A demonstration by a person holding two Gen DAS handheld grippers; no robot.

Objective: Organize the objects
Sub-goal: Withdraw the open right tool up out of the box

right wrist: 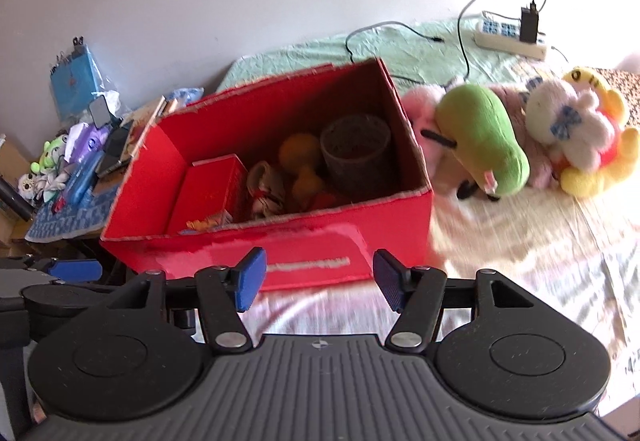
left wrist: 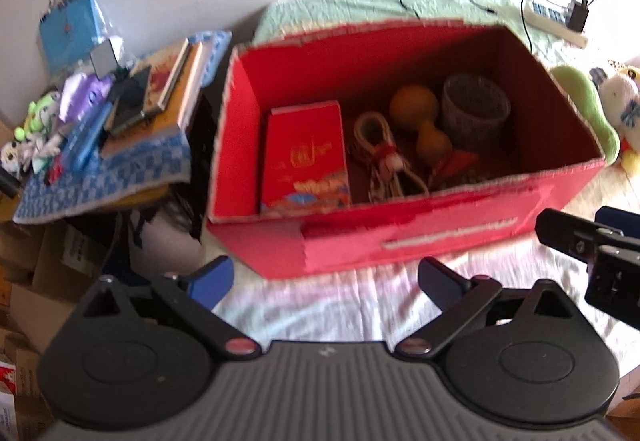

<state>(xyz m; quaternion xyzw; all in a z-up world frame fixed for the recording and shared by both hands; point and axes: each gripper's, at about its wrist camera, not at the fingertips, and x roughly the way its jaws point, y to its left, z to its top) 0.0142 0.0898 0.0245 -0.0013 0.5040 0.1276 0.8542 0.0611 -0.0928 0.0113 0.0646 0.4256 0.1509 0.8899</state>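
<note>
Here we hold the left gripper [left wrist: 326, 279] and the right gripper [right wrist: 318, 281], jaws apart and empty, before the red box [right wrist: 280, 253] on the bed [right wrist: 520, 241]; plush toys [right wrist: 520, 137] lie just right of it.

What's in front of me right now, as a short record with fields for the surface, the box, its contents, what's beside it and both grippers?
surface: bed sheet
box: red box, open top, on the bed
contents: red packet, rope bundle, yellow gourd, grey woven cup
beside box: plush toys to its right
behind: power strip
left gripper: open, empty
right gripper: open, empty
</note>
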